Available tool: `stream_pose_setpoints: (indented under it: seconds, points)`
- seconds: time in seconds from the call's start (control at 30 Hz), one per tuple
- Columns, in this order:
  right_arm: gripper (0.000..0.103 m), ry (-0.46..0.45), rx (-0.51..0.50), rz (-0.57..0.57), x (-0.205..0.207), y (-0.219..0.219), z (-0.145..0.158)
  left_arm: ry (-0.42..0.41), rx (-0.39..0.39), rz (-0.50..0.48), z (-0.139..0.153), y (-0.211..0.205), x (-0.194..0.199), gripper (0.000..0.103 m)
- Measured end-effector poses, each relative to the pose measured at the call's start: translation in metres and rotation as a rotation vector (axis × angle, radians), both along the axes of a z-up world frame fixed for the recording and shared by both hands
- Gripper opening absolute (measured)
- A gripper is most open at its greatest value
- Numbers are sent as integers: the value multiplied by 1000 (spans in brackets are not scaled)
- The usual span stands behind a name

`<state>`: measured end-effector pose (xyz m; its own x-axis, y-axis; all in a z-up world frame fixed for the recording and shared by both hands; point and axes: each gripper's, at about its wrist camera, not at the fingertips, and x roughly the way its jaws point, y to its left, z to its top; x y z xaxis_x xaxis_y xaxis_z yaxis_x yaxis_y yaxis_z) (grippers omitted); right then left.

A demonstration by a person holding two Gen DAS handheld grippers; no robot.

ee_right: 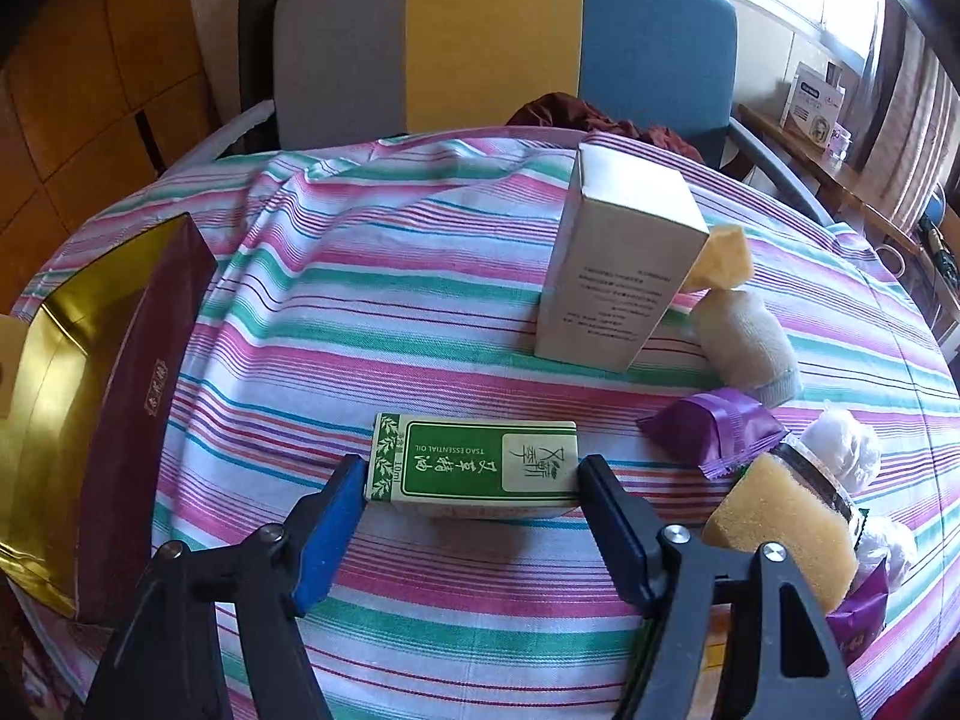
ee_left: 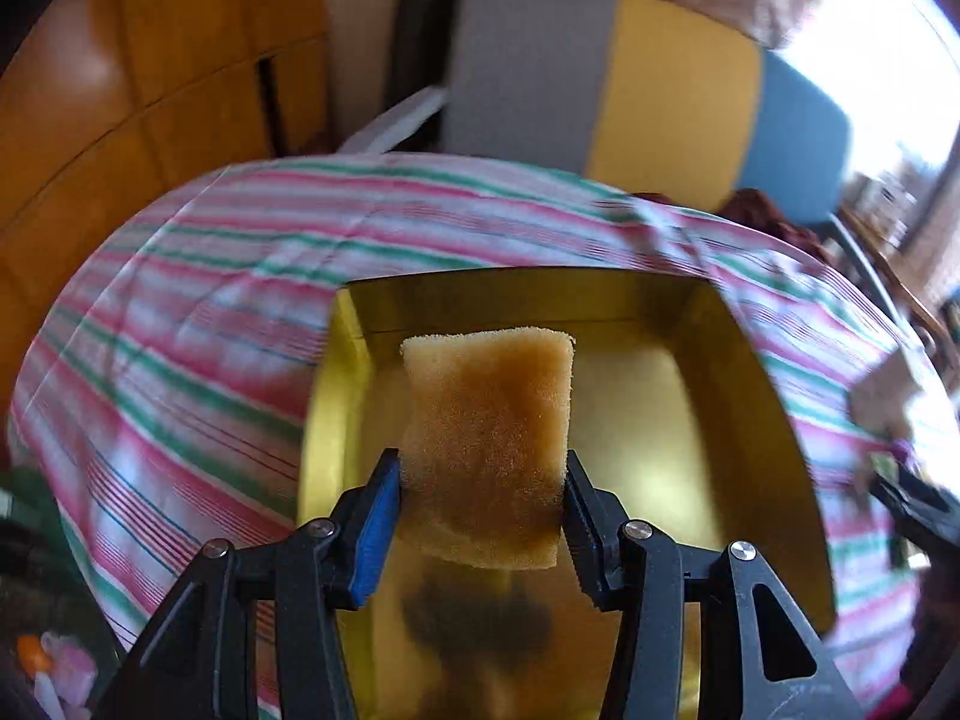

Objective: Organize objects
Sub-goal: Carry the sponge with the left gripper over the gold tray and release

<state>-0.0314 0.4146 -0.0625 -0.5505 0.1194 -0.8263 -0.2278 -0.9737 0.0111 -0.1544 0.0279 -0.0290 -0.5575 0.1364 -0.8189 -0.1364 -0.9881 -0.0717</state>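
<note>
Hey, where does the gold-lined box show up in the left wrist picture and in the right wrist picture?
Left wrist view: the gold-lined box fills the centre and lower half, open, under the sponge held by the left gripper.
Right wrist view: it sits at the far left edge, maroon outer wall facing the table's middle.
Shared landmark: the grey, yellow and blue chair back beyond the striped tablecloth.

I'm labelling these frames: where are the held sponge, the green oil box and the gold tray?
sponge [ee_left: 489, 420], left wrist view, front face.
green oil box [ee_right: 462, 459], right wrist view, top label.
gold tray [ee_left: 774, 396], left wrist view, right wall.
</note>
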Motion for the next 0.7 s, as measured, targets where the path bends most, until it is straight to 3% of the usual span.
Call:
stream_pose_setpoints:
  seconds: [0.17,0.47,0.7]
  points:
    - [73,25,-7,17,2,-4,6,-36,-2,87,-14,-13,-33,51]
    - [73,58,-19,41,4,-10,14,-48,-129,110,-34,-2,-70,52]
    - [73,68,-20,49,5,-11,17,-21,-142,112,-33,-2,-76,61]
